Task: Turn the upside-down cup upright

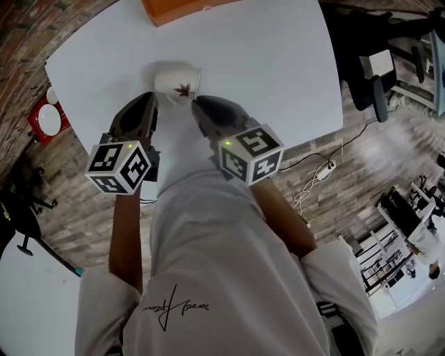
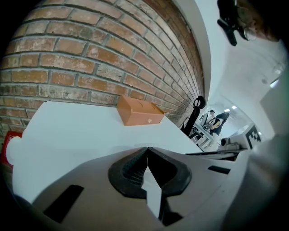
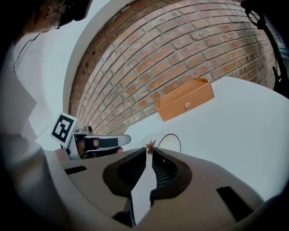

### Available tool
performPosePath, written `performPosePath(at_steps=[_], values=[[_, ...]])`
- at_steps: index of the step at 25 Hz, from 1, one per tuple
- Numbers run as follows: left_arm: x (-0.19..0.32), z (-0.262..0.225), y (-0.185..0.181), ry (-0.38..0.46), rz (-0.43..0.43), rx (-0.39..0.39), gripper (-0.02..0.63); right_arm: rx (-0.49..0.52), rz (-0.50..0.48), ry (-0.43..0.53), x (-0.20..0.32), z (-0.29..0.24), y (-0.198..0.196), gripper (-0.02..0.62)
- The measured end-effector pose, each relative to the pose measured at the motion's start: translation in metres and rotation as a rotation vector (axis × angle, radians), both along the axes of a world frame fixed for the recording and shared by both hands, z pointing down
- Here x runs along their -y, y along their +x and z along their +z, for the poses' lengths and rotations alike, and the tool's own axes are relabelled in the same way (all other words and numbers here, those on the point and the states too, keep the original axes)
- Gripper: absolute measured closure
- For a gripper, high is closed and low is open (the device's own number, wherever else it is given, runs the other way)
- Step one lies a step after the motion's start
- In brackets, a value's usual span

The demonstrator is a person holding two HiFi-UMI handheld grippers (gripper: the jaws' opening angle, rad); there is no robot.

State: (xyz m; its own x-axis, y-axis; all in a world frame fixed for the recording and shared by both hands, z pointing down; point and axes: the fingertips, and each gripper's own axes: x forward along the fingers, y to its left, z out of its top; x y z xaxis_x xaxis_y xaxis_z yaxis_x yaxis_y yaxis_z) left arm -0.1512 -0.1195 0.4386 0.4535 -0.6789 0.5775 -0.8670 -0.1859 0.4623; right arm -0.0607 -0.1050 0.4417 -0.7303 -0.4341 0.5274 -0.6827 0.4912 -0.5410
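A white paper cup (image 1: 175,80) with a brown leaf print lies tipped on its side on the white table (image 1: 278,62), its rim facing right. My right gripper (image 1: 197,103) reaches its lower rim; in the right gripper view the jaws are pinched to a thin slit (image 3: 147,152) right at the cup (image 3: 153,143), apparently on its wall beside the leaf. My left gripper (image 1: 151,97) hovers just left of the cup without touching it, its jaws (image 2: 147,150) pressed together with nothing between them. It also shows in the right gripper view as the left gripper (image 3: 97,143).
An orange box (image 1: 181,8) sits at the table's far edge, the same orange box (image 2: 139,113) (image 3: 185,99) standing before a brick wall. A red object (image 1: 47,119) stands on the floor to the left, a black chair (image 1: 375,69) to the right. A cable with a power strip (image 1: 327,167) lies on the floor.
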Motion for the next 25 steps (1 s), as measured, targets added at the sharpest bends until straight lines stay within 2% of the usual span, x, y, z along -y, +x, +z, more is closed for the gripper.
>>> performPosePath(at_steps=[5, 16, 25], values=[[0.007, 0.006, 0.0, -0.022, -0.018, -0.033, 0.595, 0.005, 0.006, -0.014, 0.008, 0.005, 0.003, 0.572], [0.011, 0.018, 0.004, -0.051, -0.021, -0.04, 0.595, 0.01, -0.012, -0.038, 0.008, 0.014, 0.002, 0.572], [0.014, 0.024, 0.002, -0.052, -0.002, 0.025, 0.595, 0.036, -0.02, -0.068, 0.007, 0.018, -0.003, 0.572]])
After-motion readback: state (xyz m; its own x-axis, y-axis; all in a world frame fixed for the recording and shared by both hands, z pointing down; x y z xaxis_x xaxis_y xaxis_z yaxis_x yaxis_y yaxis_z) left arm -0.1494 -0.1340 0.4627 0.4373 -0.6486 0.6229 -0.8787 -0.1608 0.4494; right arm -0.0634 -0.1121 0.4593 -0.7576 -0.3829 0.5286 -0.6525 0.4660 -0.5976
